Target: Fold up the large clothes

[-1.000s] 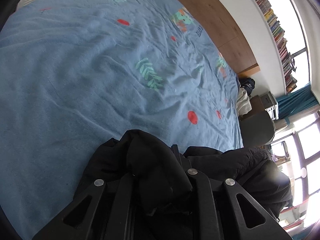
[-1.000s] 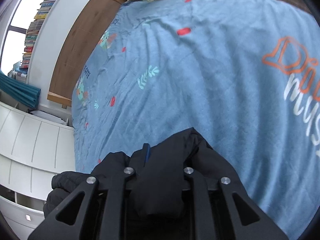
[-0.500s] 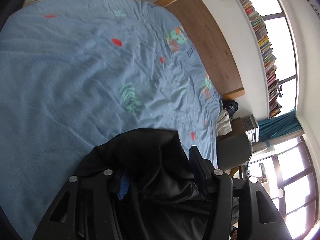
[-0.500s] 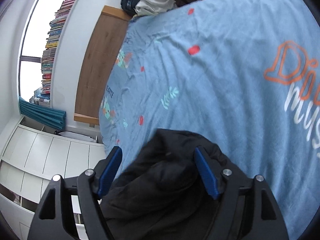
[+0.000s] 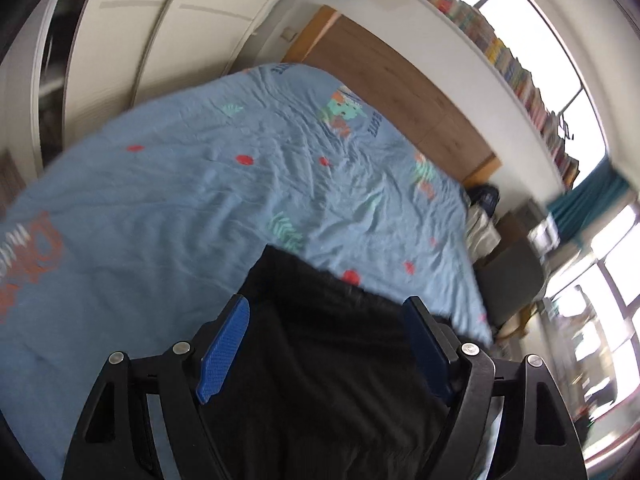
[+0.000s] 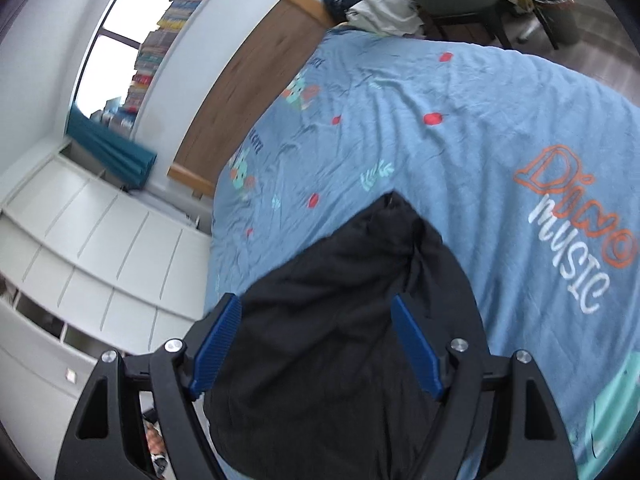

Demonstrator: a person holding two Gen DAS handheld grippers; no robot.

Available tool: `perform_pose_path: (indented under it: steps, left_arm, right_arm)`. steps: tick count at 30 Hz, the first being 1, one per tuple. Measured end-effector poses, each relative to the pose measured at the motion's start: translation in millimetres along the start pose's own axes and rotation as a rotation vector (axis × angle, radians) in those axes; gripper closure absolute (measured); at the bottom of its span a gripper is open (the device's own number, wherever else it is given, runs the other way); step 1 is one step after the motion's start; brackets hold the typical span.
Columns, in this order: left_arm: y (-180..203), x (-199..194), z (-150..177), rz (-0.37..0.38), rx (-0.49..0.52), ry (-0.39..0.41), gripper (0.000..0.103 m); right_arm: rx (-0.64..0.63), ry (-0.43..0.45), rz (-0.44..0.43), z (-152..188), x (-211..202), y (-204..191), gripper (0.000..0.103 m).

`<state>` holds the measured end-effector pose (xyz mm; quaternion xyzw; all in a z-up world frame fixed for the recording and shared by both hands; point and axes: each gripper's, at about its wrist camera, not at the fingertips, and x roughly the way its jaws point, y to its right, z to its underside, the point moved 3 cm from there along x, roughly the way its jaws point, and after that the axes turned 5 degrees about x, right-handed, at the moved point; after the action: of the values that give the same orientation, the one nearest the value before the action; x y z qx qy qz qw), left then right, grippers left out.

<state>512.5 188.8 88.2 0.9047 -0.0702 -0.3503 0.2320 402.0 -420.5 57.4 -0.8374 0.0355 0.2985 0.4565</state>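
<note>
A large black garment [image 5: 328, 340] lies bunched on the near edge of the blue bedspread [image 5: 180, 200]. It also shows in the right wrist view [image 6: 352, 320]. My left gripper [image 5: 326, 312] is open, its blue-padded fingers wide apart over the garment and not holding it. My right gripper [image 6: 316, 312] is open too, its fingers spread above the same black cloth. The garment's lower part is hidden behind the gripper bodies.
The blue bedspread [image 6: 480, 120] with printed letters covers a wide bed. A wooden headboard [image 5: 400, 92] stands at the far end. White wardrobes [image 6: 80, 240] are at the left. A chair [image 5: 512, 272] and clothes stand beside the bed.
Both grippers were shut on the black garment a second ago. They have opened, let it go and lifted away, tilting upward toward the room.
</note>
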Motion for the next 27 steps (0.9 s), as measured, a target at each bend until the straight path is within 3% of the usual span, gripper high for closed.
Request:
perform_pose_path:
  steps: [4, 13, 20, 27]
  left_arm:
    - [9.0, -24.1, 36.8, -0.069, 0.098, -0.011, 0.025]
    - [9.9, -47.0, 96.2, -0.156, 0.151, -0.005, 0.025]
    - [22.4, -23.4, 123.2, -0.202, 0.240, -0.019, 0.025]
    - [47.0, 12.9, 141.4, -0.185, 0.329, -0.012, 0.025]
  right_arm:
    - [-0.046, -0.022, 0.032, 37.5, -22.8, -8.6, 0.026]
    - [-0.234, -0.048, 0.152, 102.2, -40.7, -32.4, 0.026]
    - [-0.414, -0.044, 0.202, 137.9, -9.1, -61.8, 0.026]
    - [-0.587, -0.013, 0.216, 158.6, 23.2, -87.2, 0.026]
